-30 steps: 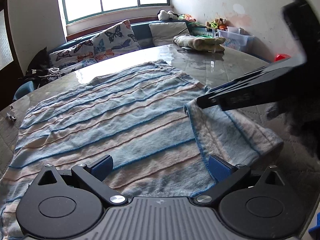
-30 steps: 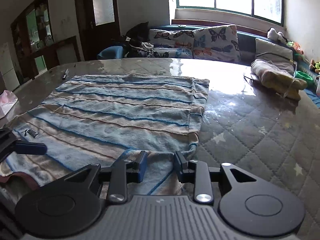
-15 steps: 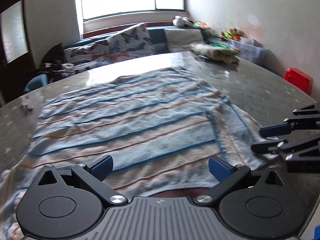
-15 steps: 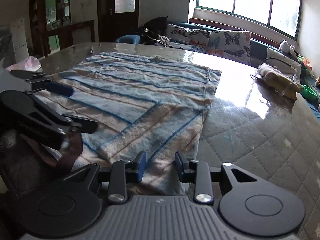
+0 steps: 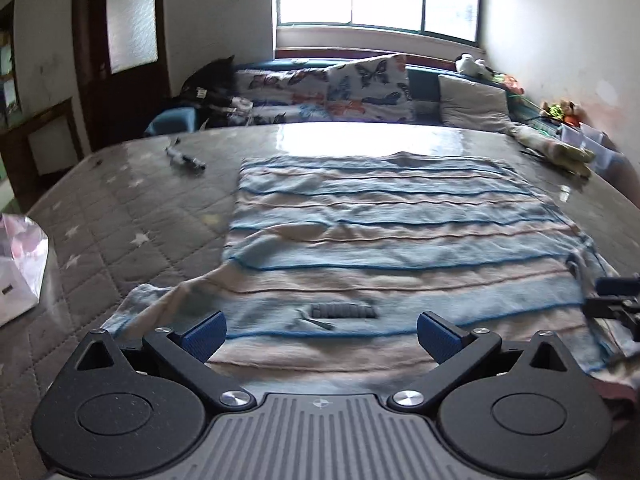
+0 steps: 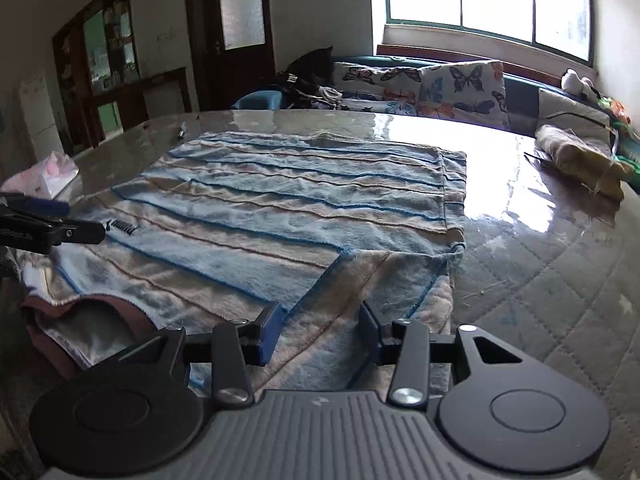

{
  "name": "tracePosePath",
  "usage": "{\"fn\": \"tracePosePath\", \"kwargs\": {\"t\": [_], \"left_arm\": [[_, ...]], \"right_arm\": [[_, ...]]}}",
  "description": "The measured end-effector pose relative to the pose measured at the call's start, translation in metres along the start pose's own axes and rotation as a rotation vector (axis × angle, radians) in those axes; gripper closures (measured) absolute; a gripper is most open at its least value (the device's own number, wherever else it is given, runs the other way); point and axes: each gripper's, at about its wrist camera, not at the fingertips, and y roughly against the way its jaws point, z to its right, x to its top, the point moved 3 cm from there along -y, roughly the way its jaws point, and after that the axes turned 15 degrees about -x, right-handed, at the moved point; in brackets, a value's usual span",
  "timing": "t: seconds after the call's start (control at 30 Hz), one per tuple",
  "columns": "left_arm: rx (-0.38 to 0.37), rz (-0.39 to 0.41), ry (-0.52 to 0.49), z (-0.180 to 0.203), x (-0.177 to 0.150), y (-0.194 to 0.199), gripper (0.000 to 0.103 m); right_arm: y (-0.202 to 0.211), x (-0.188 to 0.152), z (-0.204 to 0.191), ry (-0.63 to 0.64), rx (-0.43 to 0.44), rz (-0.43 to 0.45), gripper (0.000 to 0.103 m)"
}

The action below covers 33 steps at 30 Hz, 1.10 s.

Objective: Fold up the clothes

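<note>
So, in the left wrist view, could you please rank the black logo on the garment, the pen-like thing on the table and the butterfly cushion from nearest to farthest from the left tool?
1. Logo, just ahead.
2. Pen-like thing, far left.
3. Butterfly cushion, on the sofa.

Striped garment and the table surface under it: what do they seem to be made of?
The striped garment looks like soft fleece or terry: matte, fuzzy nap, raised blue ridges between pale blue and beige bands, limp wrinkles. The table surface appears to be grey quilted fabric with stars under a glossy clear sheet, probably glass or plastic, since the window glare mirrors sharply on it.
</note>
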Motion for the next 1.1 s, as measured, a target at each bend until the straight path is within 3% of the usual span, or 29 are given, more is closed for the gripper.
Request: {"fn": "tracePosePath", "kwargs": {"t": [0.2, 0.47, 0.63, 0.87, 1.0, 1.1], "left_arm": [[-0.034, 0.033, 0.053, -0.026, 0.018, -0.012, 0.000], [0.062, 0.005, 0.140, -0.063, 0.017, -0.026, 0.001], [0.117, 0.018, 0.181, -0.078, 0.014, -0.013, 0.001], [0.196, 0.070, 0.231, -0.094, 0.002, 0.033, 0.001], [0.200, 0.086, 0.217, -0.083, -0.013, 0.059, 0.001], [0.170, 0.064, 0.093, -0.053, -0.022, 0.066, 0.001]], "right_arm": [[0.000, 0.000, -0.002, 0.006, 0.001, 0.005, 0.053], [-0.001, -0.001, -0.002, 0.005, 0.005, 0.007, 0.052], [-0.001, -0.001, -0.003, 0.001, 0.008, 0.009, 0.049], [0.000, -0.001, -0.003, 0.003, 0.011, 0.011, 0.048], [0.000, -0.002, -0.003, 0.003, 0.013, 0.013, 0.048], [0.000, -0.002, -0.003, 0.000, 0.014, 0.013, 0.047]]}}
